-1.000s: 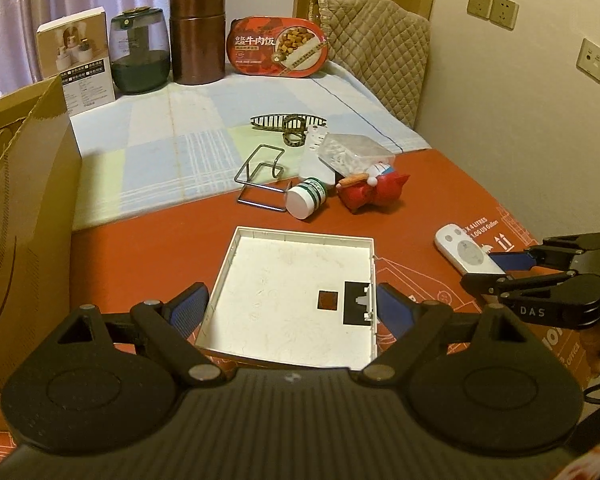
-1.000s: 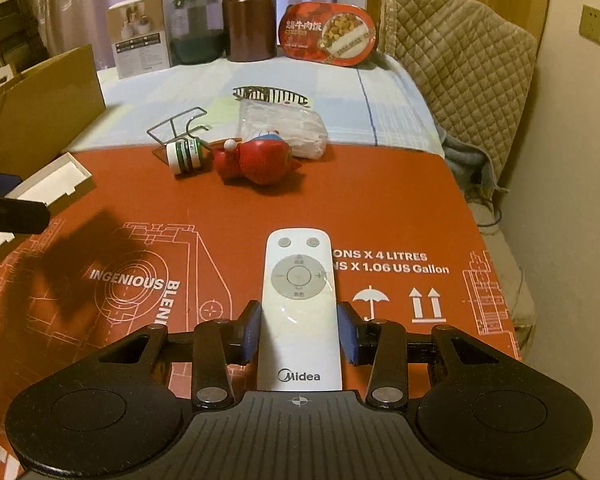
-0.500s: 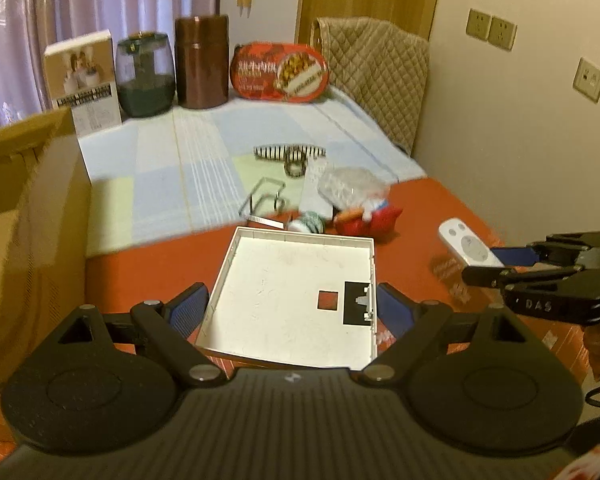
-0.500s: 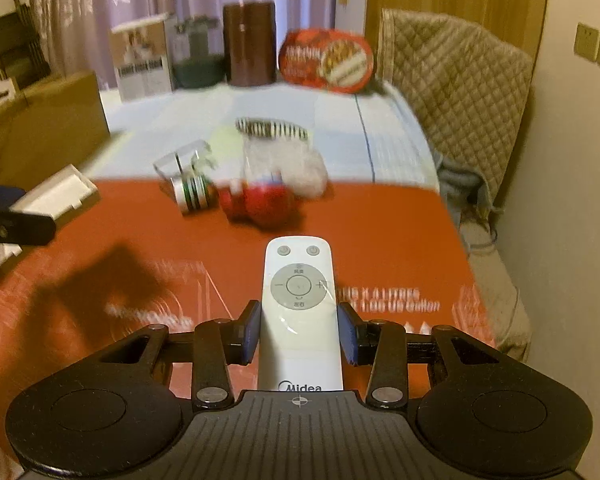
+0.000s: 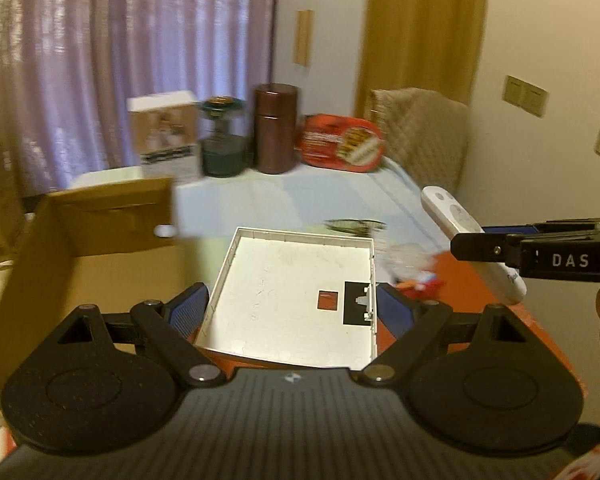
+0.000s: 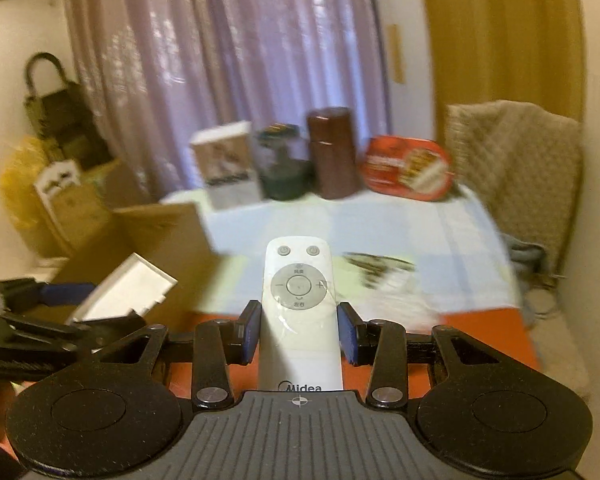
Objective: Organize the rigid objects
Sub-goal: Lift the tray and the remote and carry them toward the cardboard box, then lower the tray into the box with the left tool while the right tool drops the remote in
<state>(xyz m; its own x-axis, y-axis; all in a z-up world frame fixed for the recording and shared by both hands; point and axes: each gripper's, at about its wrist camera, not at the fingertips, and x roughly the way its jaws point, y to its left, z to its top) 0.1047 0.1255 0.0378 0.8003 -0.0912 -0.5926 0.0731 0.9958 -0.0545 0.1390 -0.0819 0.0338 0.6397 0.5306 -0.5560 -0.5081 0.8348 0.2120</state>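
My left gripper (image 5: 290, 306) is shut on a flat white plastic tray (image 5: 300, 284) and holds it in the air above the red table. My right gripper (image 6: 299, 330) is shut on a white Midea remote (image 6: 299, 304), also lifted. The remote (image 5: 456, 220) and the right gripper (image 5: 540, 256) show at the right of the left wrist view. The tray (image 6: 128, 292) and the left gripper show at the left of the right wrist view. An open cardboard box (image 5: 88, 248) stands to the left, just beyond the tray.
At the back of the table stand a white carton (image 5: 166, 134), a dark green jar (image 5: 222, 136), a brown canister (image 5: 275, 128) and a red food pack (image 5: 342, 144). A red toy (image 5: 420, 286) and a clear pack lie on the table, blurred. A quilted chair back (image 5: 420, 132) is at right.
Both grippers have risen off the table with the tray and the remote and tilted up. The view has swung toward the cardboard box and the curtain.
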